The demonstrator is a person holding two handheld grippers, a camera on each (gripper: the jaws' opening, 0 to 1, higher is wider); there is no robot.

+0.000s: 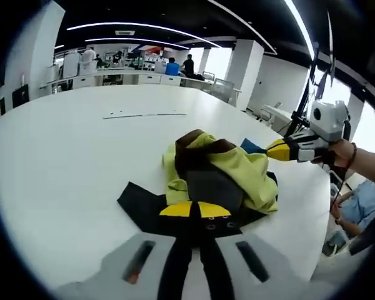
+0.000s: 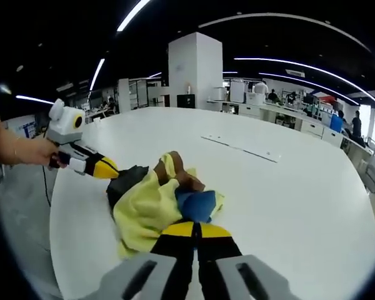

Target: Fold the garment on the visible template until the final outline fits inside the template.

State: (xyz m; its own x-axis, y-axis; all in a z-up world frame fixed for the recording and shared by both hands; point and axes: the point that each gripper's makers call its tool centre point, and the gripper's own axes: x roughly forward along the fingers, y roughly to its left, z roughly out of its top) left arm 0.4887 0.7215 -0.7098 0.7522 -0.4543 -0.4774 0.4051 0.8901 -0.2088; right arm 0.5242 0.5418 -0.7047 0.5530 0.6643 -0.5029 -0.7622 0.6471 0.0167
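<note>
A crumpled yellow-green garment with brown and blue parts (image 1: 222, 172) lies bunched on a black template sheet (image 1: 137, 200) on the round white table (image 1: 62, 150) — the left gripper (image 1: 195, 215) and right gripper (image 2: 194, 232) each have jaws closed together at its near edge.

Each tool (image 1: 197, 215) has yellow-banded black jaws on grey.
</note>
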